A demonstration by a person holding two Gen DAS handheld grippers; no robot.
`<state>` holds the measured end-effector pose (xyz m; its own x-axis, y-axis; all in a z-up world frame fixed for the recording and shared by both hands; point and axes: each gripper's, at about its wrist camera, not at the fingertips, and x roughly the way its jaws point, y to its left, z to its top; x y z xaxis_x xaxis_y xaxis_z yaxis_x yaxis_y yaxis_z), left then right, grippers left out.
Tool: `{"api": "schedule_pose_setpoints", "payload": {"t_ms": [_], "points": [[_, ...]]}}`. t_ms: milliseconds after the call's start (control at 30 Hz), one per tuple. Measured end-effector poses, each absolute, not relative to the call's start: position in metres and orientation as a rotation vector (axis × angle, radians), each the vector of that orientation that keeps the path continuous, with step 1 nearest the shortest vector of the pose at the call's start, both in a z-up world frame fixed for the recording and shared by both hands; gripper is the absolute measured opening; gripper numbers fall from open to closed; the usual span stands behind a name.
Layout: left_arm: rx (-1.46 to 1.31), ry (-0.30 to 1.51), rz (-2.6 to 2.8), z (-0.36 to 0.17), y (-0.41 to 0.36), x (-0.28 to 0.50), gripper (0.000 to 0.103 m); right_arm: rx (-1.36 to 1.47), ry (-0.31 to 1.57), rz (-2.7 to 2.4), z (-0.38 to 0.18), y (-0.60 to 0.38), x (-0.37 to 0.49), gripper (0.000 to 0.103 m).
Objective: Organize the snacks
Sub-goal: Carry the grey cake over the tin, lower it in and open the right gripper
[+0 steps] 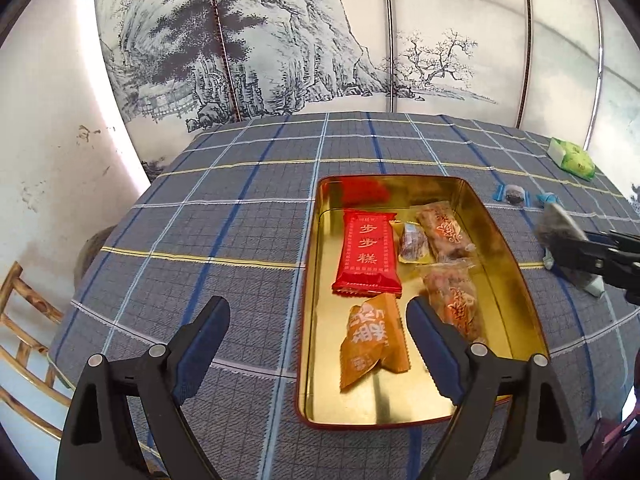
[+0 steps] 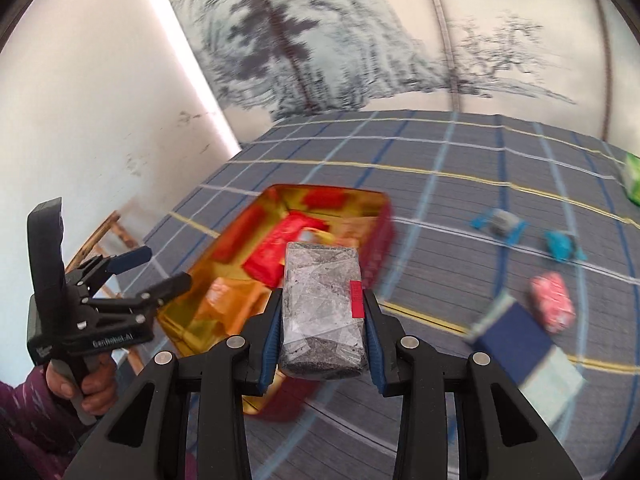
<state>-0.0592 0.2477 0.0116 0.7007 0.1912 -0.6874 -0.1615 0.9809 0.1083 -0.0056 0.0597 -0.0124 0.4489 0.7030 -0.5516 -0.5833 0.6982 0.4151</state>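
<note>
Behind the table stands a folding screen (image 1: 304, 40) painted with ink mountains and pines, and a grey-blue checked tablecloth (image 1: 224, 216) covers the tabletop. On it lies an open gold tin (image 1: 504, 240) with a red outer wall, holding five snacks: one red packet (image 1: 368, 256) with gold characters, one orange packet (image 1: 374, 340) nearest the tin's near edge, two clear-wrapped brownish pastries (image 1: 440, 232) along its right wall, and one small wrapped piece (image 1: 412, 242) between the red packet and the farther pastry. The step in hand looks like carrying a sixth snack across: the right gripper (image 2: 320, 320) is clamped on a grey speckled bar in clear wrap (image 2: 322, 308), held in the air just at the tin's right side. The left gripper (image 1: 320, 320) hovers over the tin's near left corner with its fingers spread and nothing between them. Still loose on the cloth beyond the tin's right wall are two blue-wrapped candies (image 2: 498, 222), one pink packet (image 2: 552, 306), one dark blue box (image 2: 516, 344) and one green packet (image 1: 572, 159) near the table's far right corner. Next, I judge, the bar must travel over the rim and be lowered into the bare gold floor near the right wall, then let go without disturbing the pastries.
</note>
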Motion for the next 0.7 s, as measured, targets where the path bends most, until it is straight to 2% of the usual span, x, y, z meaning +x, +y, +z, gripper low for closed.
{"api": "schedule_pose_setpoints", "payload": {"t_ms": [267, 700], "points": [[0.055, 0.765, 0.206, 0.014, 0.258, -0.068, 0.089, 0.159, 0.872, 0.879, -0.032, 0.120, 0.006, 0.038], [0.025, 0.785, 0.194, 0.008, 0.270, -0.069, 0.093, 0.171, 0.960, 0.916, -0.043, 0.166, 0.020, 0.038]]}}
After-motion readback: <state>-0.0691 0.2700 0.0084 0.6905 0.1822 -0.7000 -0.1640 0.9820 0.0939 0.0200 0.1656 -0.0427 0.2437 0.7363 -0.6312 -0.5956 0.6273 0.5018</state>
